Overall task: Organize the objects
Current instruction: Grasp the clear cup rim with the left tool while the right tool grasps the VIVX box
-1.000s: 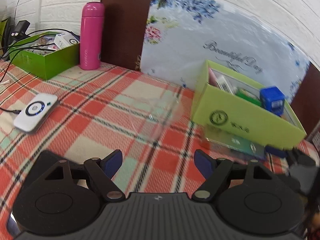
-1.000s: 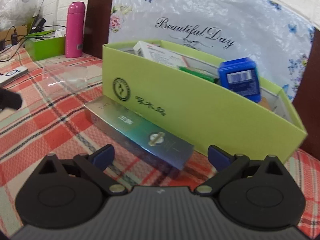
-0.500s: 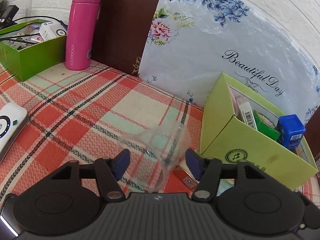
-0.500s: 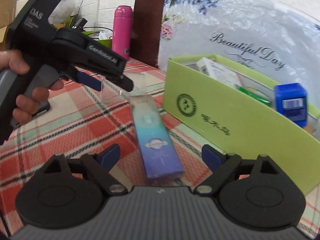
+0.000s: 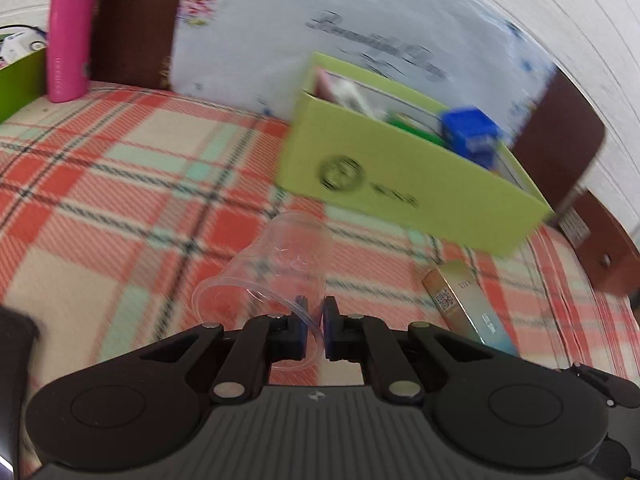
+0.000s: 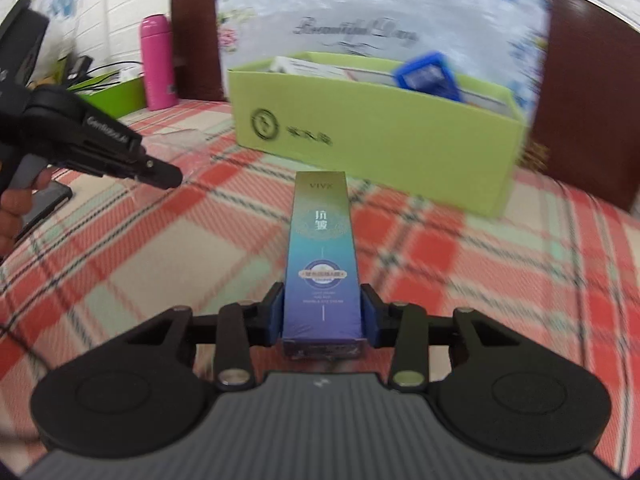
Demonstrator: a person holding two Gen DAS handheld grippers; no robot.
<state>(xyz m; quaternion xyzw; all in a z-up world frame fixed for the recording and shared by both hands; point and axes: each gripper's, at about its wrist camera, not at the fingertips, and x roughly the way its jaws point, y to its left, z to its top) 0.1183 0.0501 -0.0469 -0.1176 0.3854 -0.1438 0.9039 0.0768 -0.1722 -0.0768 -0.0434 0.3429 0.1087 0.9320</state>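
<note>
The left claw point(image 5: 315, 322) is clamped on the rim of a clear plastic cup point(image 5: 276, 264) lying ahead of it over the table point(image 5: 100, 184). The right claw point(image 6: 322, 314) grips a long blue box point(image 6: 322, 252), with the green box point(image 6: 384, 136) beyond.

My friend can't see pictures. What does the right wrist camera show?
The right gripper is shut on a tall blue-purple cardboard carton, pointing at a lime-green open cardboard box on a red plaid tablecloth. The left gripper is at the left.
</note>
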